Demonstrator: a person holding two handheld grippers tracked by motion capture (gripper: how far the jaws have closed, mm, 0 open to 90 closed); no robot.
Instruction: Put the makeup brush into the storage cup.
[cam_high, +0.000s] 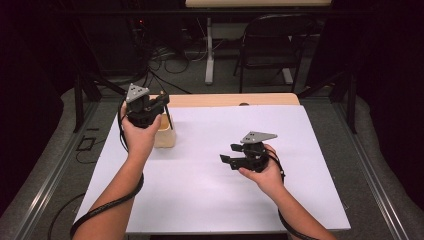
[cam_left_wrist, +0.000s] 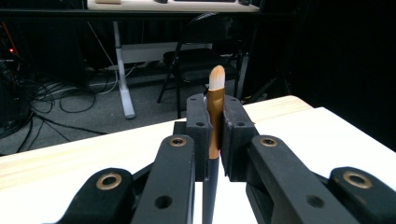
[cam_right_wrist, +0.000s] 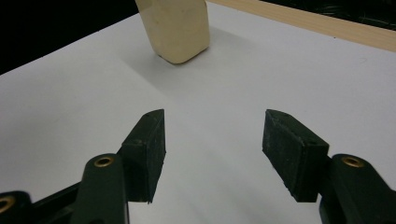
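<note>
Left tool (cam_left_wrist: 215, 140): clamped tight on the brush (cam_left_wrist: 215, 100), held above the cup (cam_high: 165, 135) at 10 o'clock on the table (cam_high: 210, 200).
Right tool (cam_right_wrist: 212, 140): jaws apart, holding nothing.
Done: brush picked up.
Left: maybe putting it in the cup.

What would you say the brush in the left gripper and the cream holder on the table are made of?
The brush seems to have a glossy copper-coloured metal ferrule, a dark smooth handle and pale soft bristles, clamped between the left gripper's fingers. The holder looks like matte cream plastic or ceramic; its smooth, rounded corners leave that open.
</note>
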